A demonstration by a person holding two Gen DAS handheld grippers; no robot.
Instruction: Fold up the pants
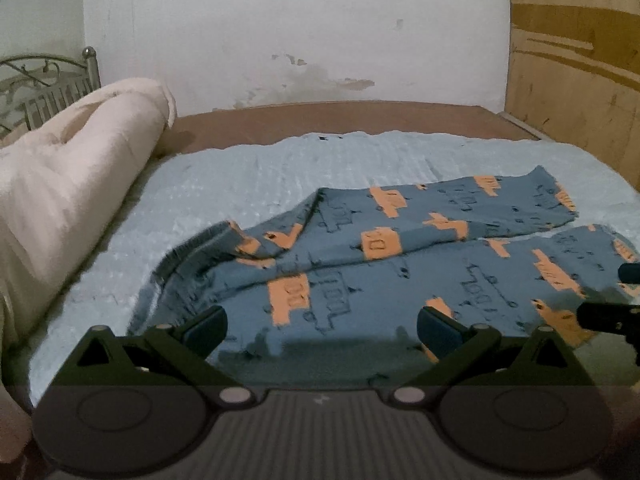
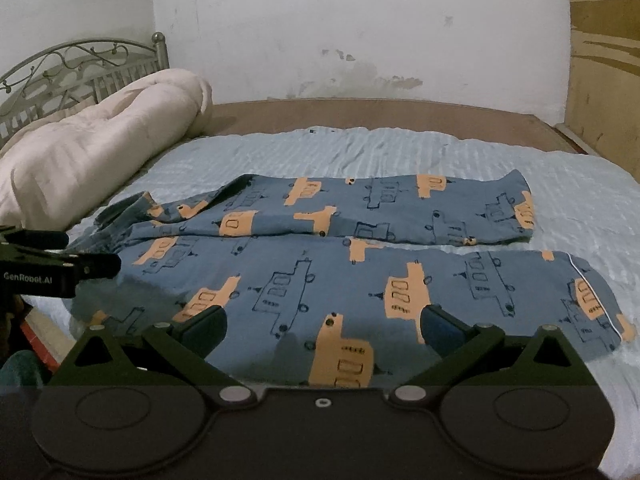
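Right wrist view: both grippers, left gripper [image 1: 322, 330] and right gripper [image 2: 322, 330], hover with jaws wide; grabbing one layer of the pajama pants [image 2: 320, 264] could skew the fold.

Stained white wall [image 2: 320, 28], bed [image 2: 380, 114] with pale blue sheet [image 2: 360, 152], rolled cream duvet [image 2: 100, 140], metal headboard [image 2: 72, 60], wooden panel [image 2: 604, 60], dim light.

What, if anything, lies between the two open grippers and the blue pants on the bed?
Nothing visible does: the left gripper and right gripper both hang open directly over the pants.
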